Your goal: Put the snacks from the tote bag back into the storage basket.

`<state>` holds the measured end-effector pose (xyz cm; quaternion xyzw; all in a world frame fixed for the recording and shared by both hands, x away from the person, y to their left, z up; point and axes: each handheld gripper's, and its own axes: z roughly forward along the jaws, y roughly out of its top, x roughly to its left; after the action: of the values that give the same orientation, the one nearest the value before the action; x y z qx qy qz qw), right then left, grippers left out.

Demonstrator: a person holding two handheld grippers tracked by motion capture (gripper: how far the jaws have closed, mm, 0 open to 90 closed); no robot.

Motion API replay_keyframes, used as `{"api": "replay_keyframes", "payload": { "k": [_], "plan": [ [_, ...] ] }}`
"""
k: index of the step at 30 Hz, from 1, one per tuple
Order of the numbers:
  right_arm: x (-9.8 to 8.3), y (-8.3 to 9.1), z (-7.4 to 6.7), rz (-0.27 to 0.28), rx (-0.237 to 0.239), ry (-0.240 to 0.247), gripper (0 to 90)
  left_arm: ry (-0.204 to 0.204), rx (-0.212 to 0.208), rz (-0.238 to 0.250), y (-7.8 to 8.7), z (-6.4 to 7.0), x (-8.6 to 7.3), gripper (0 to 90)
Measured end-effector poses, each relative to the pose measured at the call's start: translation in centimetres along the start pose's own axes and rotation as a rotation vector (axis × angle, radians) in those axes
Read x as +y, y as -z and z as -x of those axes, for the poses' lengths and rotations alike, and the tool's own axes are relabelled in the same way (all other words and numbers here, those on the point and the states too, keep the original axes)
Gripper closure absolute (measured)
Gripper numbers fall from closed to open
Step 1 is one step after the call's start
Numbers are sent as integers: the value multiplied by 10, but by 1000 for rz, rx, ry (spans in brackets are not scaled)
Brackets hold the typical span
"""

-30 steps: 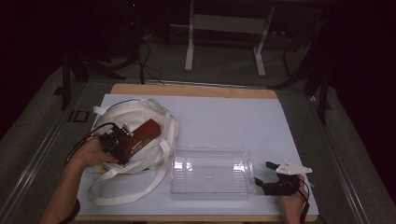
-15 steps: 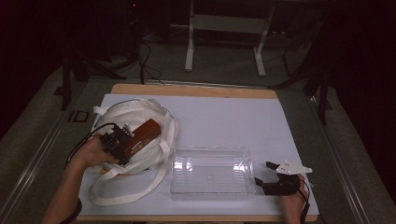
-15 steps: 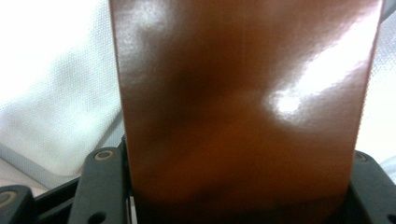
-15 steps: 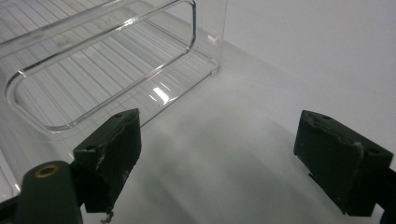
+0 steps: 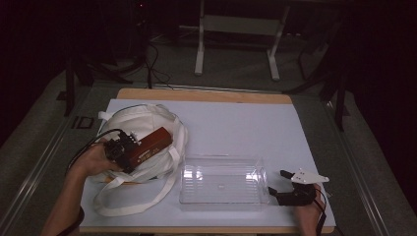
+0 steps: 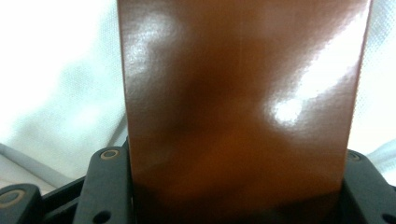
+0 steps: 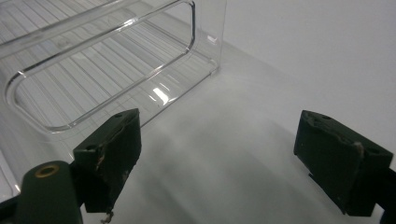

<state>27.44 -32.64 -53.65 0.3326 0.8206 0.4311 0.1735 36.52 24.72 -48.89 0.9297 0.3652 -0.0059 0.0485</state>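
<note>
Lifting the brown box (image 5: pixel 150 146) off the white tote bag (image 5: pixel 140 123)

The brown box lies on top of the white tote bag, its near end between the jaws of the left gripper (image 5: pixel 123 153), which have just been closing and now sit flush against both its sides. Grip squarely and firmly before lifting, since the glossy faces could slip. The clear tray (image 5: pixel 222 179) lies well beyond the box's far end; beside that tray the right gripper (image 7: pixel 233 154) rests on the table, wide apart, holding nothing.

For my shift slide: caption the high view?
Left gripper clamps brown box on white tote bag.
</note>
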Motion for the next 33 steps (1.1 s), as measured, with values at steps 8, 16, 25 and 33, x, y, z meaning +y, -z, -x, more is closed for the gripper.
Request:
{"api": "replay_keyframes", "payload": {
  "k": [8, 16, 25, 33],
  "plan": [
    [0, 0, 0, -3, -1, 0, 149, -8, 2, 41, 8, -1, -4, 435],
    [0, 0, 0, -2, -2, 0, 149, -11, 25, 74, 22, -2, -11, 435],
    [0, 0, 0, -3, -2, 1, 149, -49, 43, 96, 37, 2, -14, 435],
    [0, 0, 0, -3, -2, -2, 149, -92, 57, 108, 50, 8, -14, 435]
  ]
}}
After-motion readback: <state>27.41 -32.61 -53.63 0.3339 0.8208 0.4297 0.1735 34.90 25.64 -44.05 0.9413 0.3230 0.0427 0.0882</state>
